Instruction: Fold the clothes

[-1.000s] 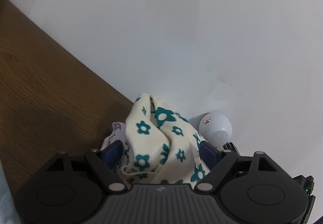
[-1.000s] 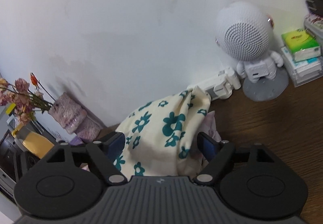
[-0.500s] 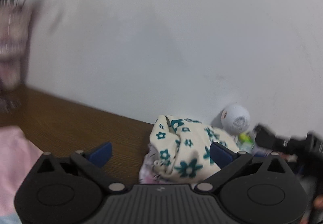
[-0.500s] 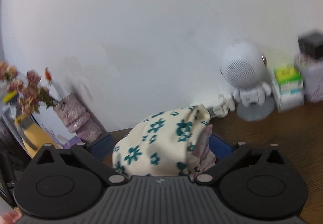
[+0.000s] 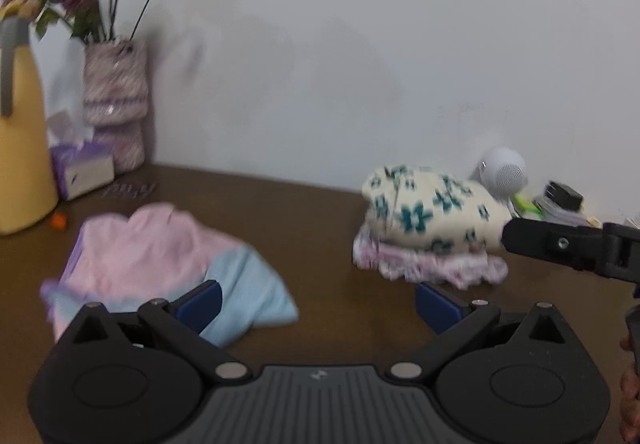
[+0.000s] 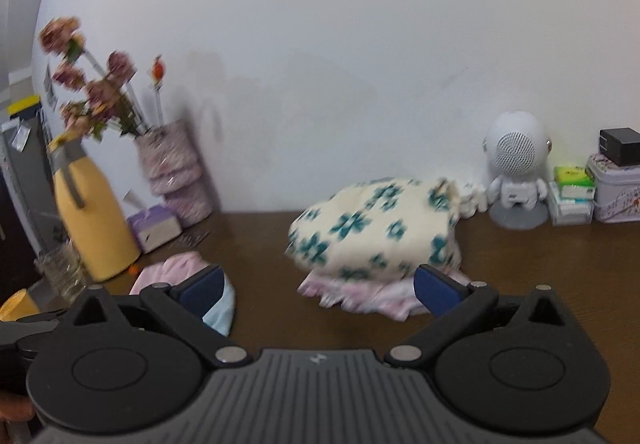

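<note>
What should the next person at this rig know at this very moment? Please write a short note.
Left gripper: open, empty, above the table.
Right gripper: open, empty.
Floral garment: folded, lying on a folded pink ruffled piece near the wall, beside the white robot figure.
Pink and blue garment: crumpled on the table's left side, near the yellow jug, not yet folded.
Left to do: fold the pink and blue garment and stack it.

floral bundle (image 5: 430, 213) atop stack, pink garment (image 5: 148, 248) loose
</note>
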A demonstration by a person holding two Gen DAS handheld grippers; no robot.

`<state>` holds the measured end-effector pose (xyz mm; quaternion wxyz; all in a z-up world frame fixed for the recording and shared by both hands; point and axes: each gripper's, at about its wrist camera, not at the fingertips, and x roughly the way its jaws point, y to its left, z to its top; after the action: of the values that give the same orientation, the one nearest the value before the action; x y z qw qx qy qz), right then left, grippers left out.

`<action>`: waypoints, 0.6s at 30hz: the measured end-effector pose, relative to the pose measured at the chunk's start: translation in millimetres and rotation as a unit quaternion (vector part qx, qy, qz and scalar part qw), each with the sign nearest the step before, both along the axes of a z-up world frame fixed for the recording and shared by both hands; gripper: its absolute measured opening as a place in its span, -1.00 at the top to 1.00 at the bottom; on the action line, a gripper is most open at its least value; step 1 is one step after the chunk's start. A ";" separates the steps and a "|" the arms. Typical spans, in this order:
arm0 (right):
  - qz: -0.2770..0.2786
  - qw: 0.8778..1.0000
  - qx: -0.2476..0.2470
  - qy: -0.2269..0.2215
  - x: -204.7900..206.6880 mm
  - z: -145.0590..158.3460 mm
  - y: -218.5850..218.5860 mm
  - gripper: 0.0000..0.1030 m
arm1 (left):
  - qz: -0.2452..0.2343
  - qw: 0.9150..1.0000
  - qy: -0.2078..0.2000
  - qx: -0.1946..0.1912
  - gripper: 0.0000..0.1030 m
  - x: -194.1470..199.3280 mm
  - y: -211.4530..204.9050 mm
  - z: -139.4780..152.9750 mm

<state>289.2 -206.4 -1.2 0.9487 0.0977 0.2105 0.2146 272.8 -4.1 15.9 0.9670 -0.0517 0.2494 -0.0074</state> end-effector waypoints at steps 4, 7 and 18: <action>-0.003 1.000 -0.017 0.015 -35.6 -3.3 7.1 -1.00 | 0.003 1.000 0.016 -0.006 -1.00 -41.0 5.2 -1.7; -0.005 0.999 -0.038 0.021 -63.7 -6.0 10.6 -1.00 | 0.003 1.000 0.029 0.000 -1.00 -71.5 4.3 -5.1; 0.012 0.997 -0.058 0.050 -163.8 -9.5 -2.6 -1.00 | -0.009 0.999 0.032 0.022 -1.00 -182.2 -5.8 -1.9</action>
<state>125.4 -209.1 -10.7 0.9385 0.0503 0.2711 0.2080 90.7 -9.8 14.0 0.9593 -0.0283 0.2809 -0.0090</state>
